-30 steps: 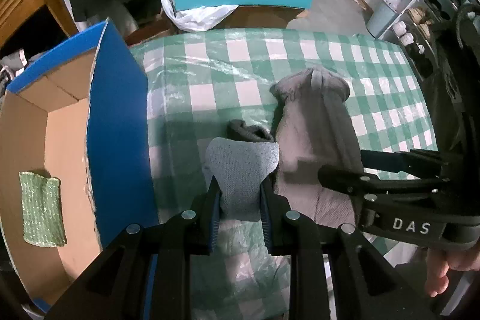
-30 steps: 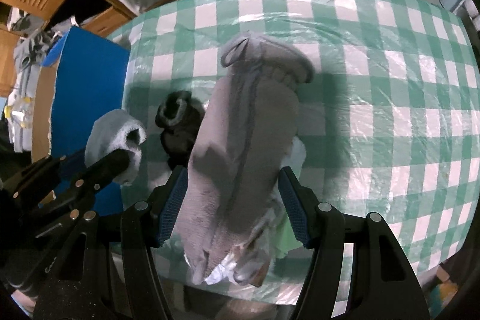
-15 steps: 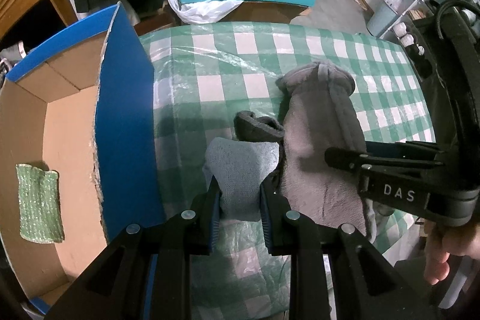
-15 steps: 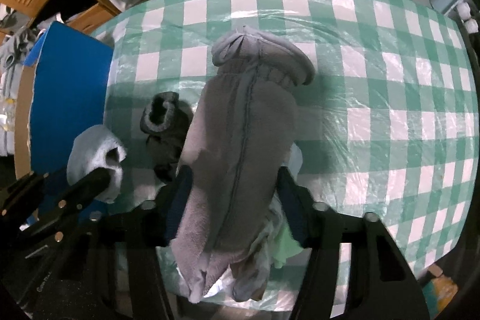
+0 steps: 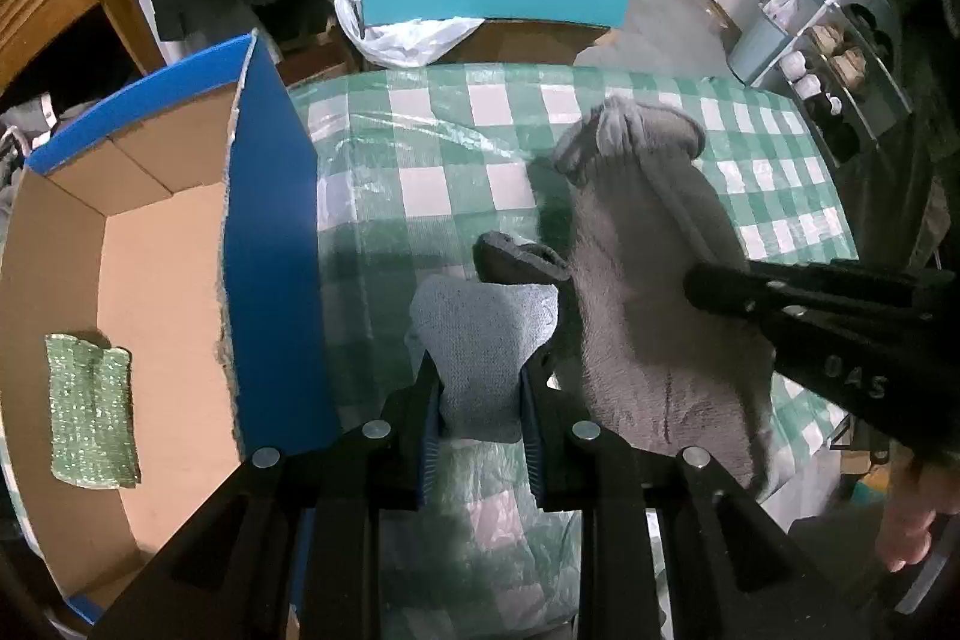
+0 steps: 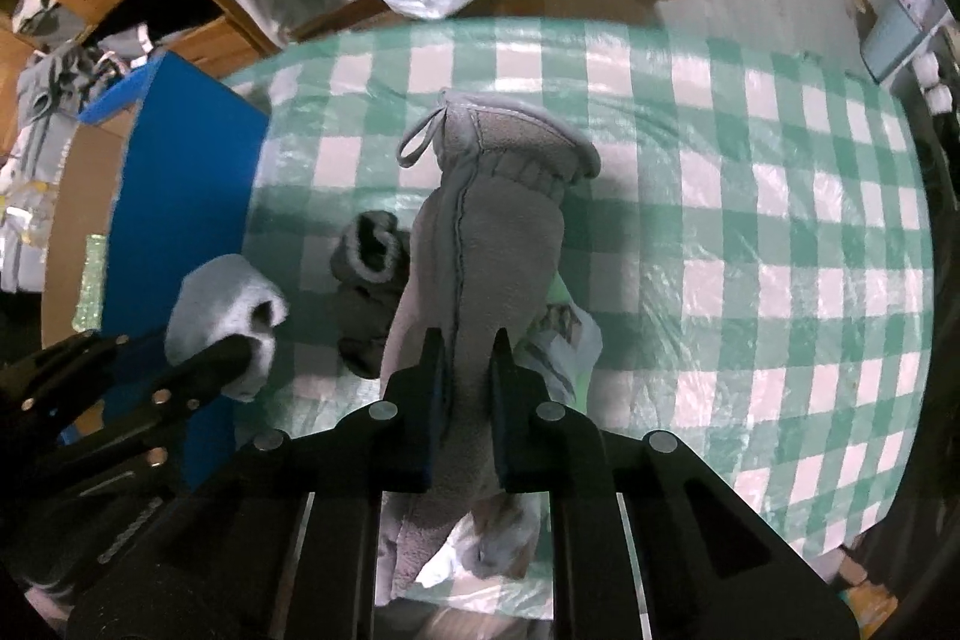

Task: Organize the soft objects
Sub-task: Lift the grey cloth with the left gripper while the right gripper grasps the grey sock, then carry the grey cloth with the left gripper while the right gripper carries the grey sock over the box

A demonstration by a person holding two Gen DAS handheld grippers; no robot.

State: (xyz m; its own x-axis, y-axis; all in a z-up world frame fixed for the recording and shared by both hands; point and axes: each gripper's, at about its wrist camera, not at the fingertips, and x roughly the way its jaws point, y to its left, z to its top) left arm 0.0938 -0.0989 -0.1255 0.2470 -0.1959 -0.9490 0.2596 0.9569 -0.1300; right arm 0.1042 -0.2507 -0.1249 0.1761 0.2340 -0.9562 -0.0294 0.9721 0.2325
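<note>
Pinching light grey sock in left tongs beside blue box; clamping grey fleece glove in right tongs, farther from box, above checkered bench.

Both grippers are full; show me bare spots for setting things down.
Free: checked tablecloth right of the grey fleece mitten, and cardboard box floor beyond the green sponge cloth. Crowded: between mitten and box, around the dark sock.

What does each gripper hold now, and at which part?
The left gripper pinches the light grey sock at its lower end. The right gripper is shut on the grey fleece glove around its middle.
</note>
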